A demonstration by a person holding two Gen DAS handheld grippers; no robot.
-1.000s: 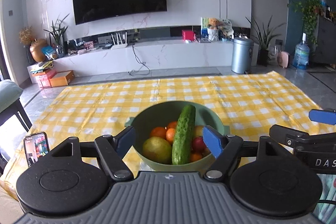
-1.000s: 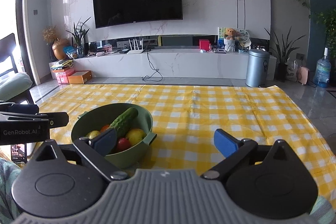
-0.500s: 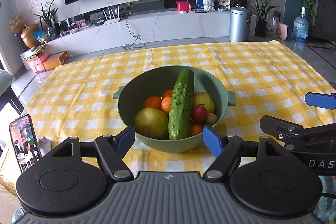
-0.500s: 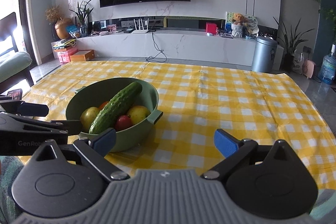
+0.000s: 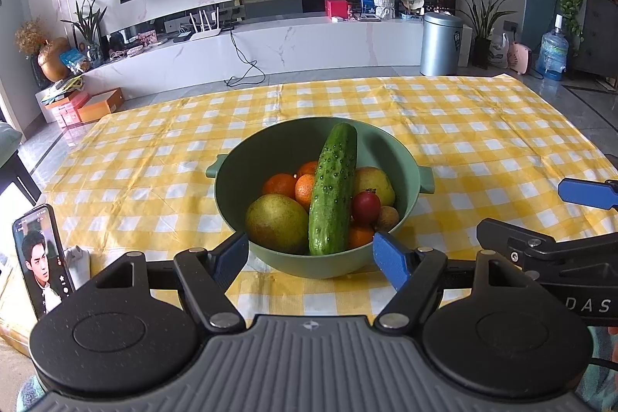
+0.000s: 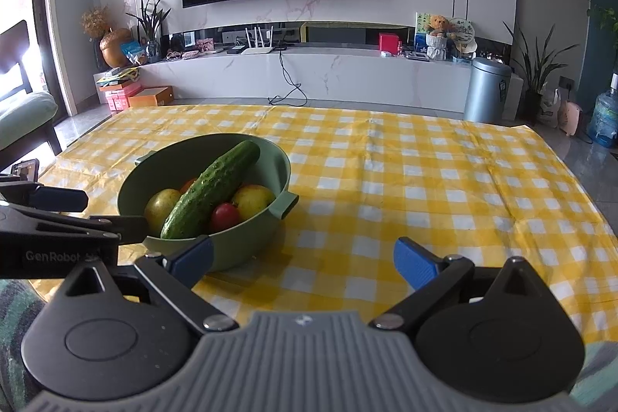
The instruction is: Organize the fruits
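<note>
Legibly: left gripper (image 6: 58, 215) reads "GenRobot"; right gripper (image 5: 579, 215) "DAS".

Green bowl (image 5: 409, 188) looks like matt plastic, smooth, with a soft sheen on the rim. Cucumber (image 5: 333, 190) has a glossy, bumpy skin. Pear (image 5: 276, 222) looks dull and slightly speckled; small red fruit (image 5: 365, 206) is smooth and shiny; oranges (image 5: 279, 185) are finely dimpled. Tablecloth (image 6: 444, 180) is thin yellow-and-white checked cloth or plastic sheet, creased along fold lines, with a faint sheen. Left gripper (image 5: 311, 257) has matt black plastic arms, blue matt fingers (image 5: 390, 259), metal rivets and a ribbed grey base. Right gripper (image 6: 303, 257) is of the same make. Phone (image 5: 42, 257) screen is glossy. Bin (image 6: 486, 89) is brushed metal.
</note>
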